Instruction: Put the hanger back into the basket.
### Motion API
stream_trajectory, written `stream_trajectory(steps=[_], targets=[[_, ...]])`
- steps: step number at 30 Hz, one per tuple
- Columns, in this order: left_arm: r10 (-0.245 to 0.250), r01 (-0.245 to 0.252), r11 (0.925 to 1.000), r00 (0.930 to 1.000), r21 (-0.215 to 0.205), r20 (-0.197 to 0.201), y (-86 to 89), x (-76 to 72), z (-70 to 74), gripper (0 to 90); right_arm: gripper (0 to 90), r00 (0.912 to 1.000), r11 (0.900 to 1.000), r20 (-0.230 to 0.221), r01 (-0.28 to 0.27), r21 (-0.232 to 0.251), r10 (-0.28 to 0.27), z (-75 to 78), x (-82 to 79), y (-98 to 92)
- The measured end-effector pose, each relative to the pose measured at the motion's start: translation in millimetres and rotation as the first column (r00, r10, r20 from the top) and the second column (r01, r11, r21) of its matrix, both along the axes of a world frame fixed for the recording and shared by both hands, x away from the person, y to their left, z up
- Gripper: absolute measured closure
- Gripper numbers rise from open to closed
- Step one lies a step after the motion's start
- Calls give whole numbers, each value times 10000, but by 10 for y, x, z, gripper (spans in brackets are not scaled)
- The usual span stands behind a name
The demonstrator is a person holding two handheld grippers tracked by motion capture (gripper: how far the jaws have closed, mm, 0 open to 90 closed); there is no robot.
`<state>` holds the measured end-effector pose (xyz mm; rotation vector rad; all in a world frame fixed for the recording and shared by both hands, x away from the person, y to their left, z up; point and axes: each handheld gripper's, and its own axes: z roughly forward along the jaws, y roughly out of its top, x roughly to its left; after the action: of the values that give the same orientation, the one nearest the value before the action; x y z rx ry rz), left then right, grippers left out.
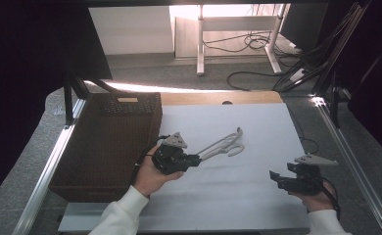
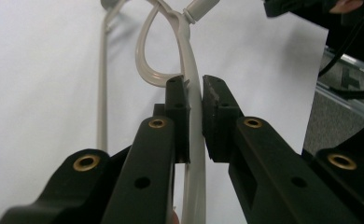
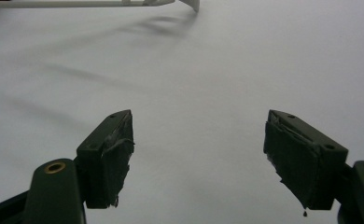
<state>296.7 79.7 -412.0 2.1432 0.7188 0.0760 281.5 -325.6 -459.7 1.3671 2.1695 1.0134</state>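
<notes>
tongs [image 1: 224, 144] lie at the middle of the white table [image 1: 257, 196], pale plastic, with their looped end pointing away from the person. their two arms look spread apart in the left gripper view, one running off to the side and one passing between the jaws; they pinch nothing. the left gripper [image 1: 195, 159] sits at their near end, its jaws nearly closed around one arm [image 2: 192, 154], so the grasp looks made or all but made; whether the tongs are off the surface yet i cannot tell. just left of the tongs, past the left hand [image 1: 152, 177], stands a dark wicker basket [image 1: 106, 147], which looks a likely place for them, though that is a guess. well to the right of the tongs and nearer the person, the right gripper [image 1: 277, 178] hangs over bare table with its jaws wide apart, holding nothing. by my reading the pick-up is the step in hand; lifting, carrying and setting down are all left.
</notes>
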Motion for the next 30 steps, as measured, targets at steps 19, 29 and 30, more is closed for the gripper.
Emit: stream_trajectory(steps=[19,29,30], targets=[[335,-268,9933,9978,-1124,578,212,-102,379,816,245,10000,10000,-3,-17,-40,17,-3,1,4],[469,-351,9917,9945,-1238,933,320,-118,561,816,245,10000,10000,-11,-32,-55,32,-5,4,4],[501,-378,9914,9940,-1255,968,339,-120,580,816,245,10000,10000,-24,2,-34,-2,-6,2,5]])
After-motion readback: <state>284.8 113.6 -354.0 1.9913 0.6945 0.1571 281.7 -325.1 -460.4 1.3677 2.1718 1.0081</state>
